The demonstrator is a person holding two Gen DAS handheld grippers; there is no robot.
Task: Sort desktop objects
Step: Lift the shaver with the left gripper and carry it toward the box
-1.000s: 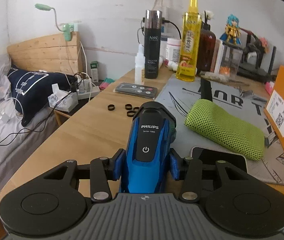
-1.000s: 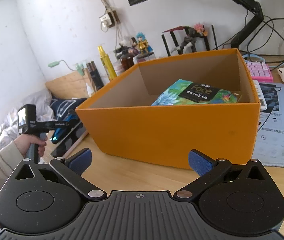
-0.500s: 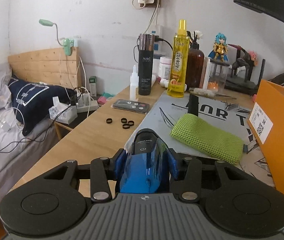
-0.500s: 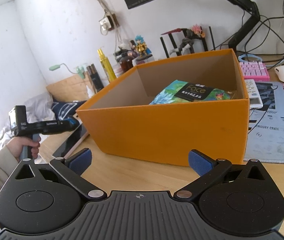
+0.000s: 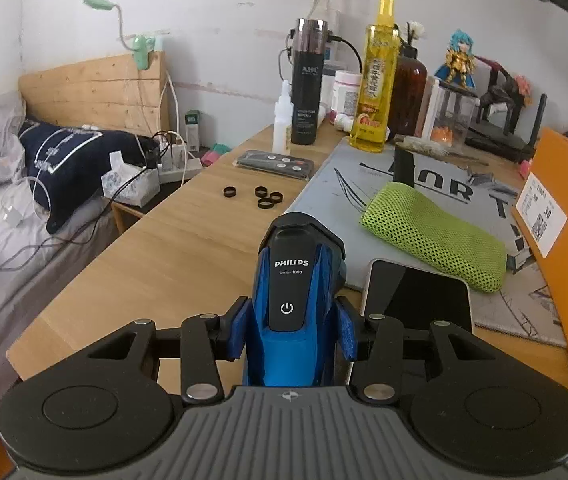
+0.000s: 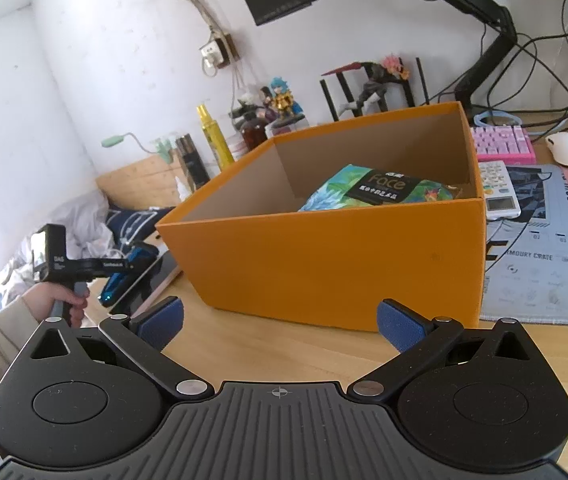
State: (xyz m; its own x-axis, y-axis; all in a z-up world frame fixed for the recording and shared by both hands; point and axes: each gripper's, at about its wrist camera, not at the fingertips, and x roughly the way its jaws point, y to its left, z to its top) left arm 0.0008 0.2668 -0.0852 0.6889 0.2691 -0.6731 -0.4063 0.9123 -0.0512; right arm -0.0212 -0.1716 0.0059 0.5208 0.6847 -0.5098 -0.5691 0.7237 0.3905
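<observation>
My left gripper [image 5: 290, 330] is shut on a blue and black Philips shaver [image 5: 294, 300], held above the wooden desk's front edge. From the right wrist view the same shaver [image 6: 126, 276] hangs in that gripper left of the orange box [image 6: 324, 256]. Inside the box lies a colourful tissue pack [image 6: 376, 192]. My right gripper [image 6: 280, 320] stands open and holds nothing, just in front of the box's near wall. A green mesh pouch [image 5: 436, 234], a phone [image 5: 416, 300], a remote [image 5: 276, 162] and several black rings [image 5: 260, 198] lie on the desk.
Bottles [image 5: 376, 76] and figurines [image 5: 460, 60] line the desk's back edge. A grey desk mat [image 5: 364, 184] runs under the pouch. A bed [image 5: 8, 200] with cables lies left of the desk. A pink keyboard [image 6: 500, 144], a calculator [image 6: 498, 190] and a white mouse [image 6: 566, 148] sit right of the box.
The left gripper tilted up and then back down with the shaver; the shaver's front face shows again. In the right wrist view it has come nearer the box. The right gripper barely moved.
</observation>
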